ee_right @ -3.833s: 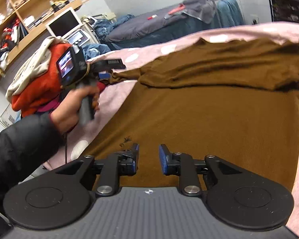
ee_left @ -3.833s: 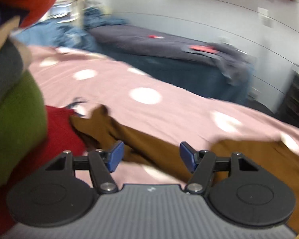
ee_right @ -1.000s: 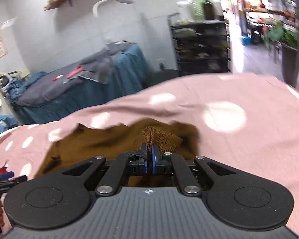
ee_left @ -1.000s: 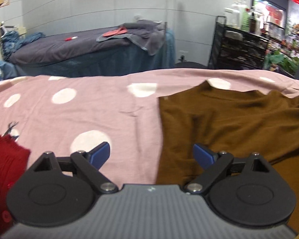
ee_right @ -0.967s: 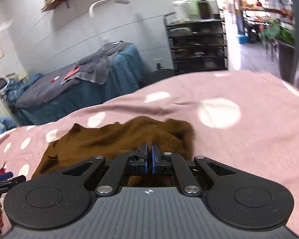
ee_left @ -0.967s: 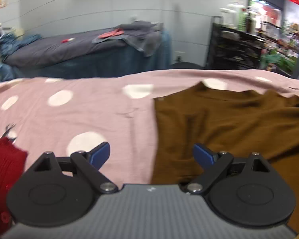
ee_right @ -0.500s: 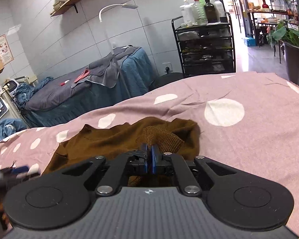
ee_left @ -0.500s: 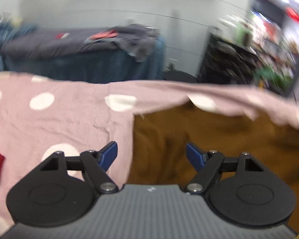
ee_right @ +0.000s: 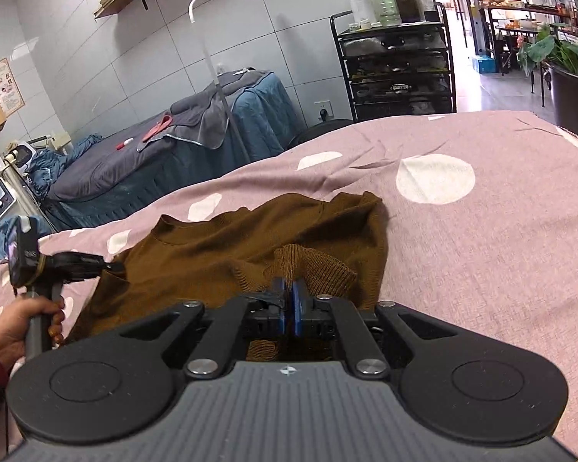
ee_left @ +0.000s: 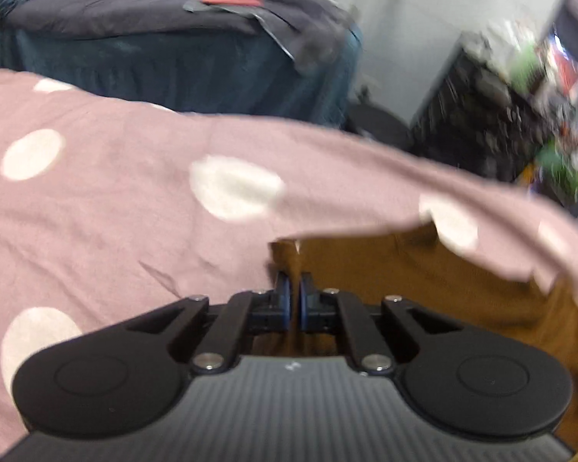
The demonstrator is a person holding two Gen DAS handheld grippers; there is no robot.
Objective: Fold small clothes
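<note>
Now brown sweater (ee_right: 227, 254) lying crosswise, neckline facing away, left tongs (ee_left: 293, 295) and right tongs (ee_right: 288, 300) each clenching its fabric

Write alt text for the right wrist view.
The right claw is shut on the ribbed hem of a brown sweater lying on a pink polka-dot bedspread. The left claw meets its far-left edge.

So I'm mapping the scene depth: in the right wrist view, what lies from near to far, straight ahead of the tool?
right tool → ribbed hem it pinches → brown sweater → pink dotted bedspread → blue-draped bed → tiled wall.
</note>
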